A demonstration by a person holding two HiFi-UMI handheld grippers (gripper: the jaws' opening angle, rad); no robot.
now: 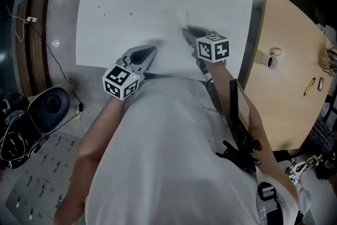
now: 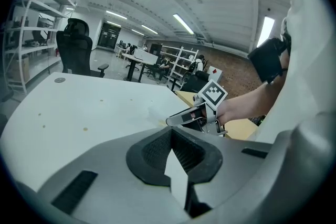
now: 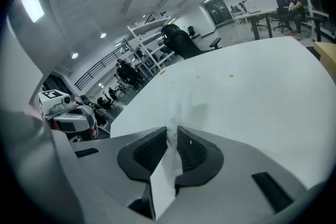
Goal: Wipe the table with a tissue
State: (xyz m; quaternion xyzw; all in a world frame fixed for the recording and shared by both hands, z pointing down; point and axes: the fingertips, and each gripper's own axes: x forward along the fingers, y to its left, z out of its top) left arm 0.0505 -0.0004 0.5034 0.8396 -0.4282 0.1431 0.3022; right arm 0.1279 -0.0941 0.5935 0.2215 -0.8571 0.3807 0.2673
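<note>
Here's the white surface (image 1: pixel 137 2) from above, and both tools sit at its near edge, just in front of the person's body. The right gripper (image 1: pixel 185 30) has the tissue (image 1: pixel 179 17). In the right gripper view the jaws are pinched on it, and the thin white tissue (image 3: pixel 176 107) stands crumpled up out of the narrow gap between the dark pads (image 3: pixel 197 152), its free end lifting over the surface. The tool is rolled to one side, so the room behind it leans hard. The left gripper (image 1: pixel 151 50) hangs over the near edge, just beside its partner, jaws brought together with nothing between them. The left gripper view confirms it, with the pads (image 2: pixel 152 152) meeting at their tips. From there the right gripper (image 2: pixel 173 120) shows low over the surface, marker cube (image 2: pixel 212 94) on top. A few small brown spots (image 1: pixel 131 13) dot the surface farther out, and a wooden table (image 1: pixel 284 113) stands to the right.
</note>
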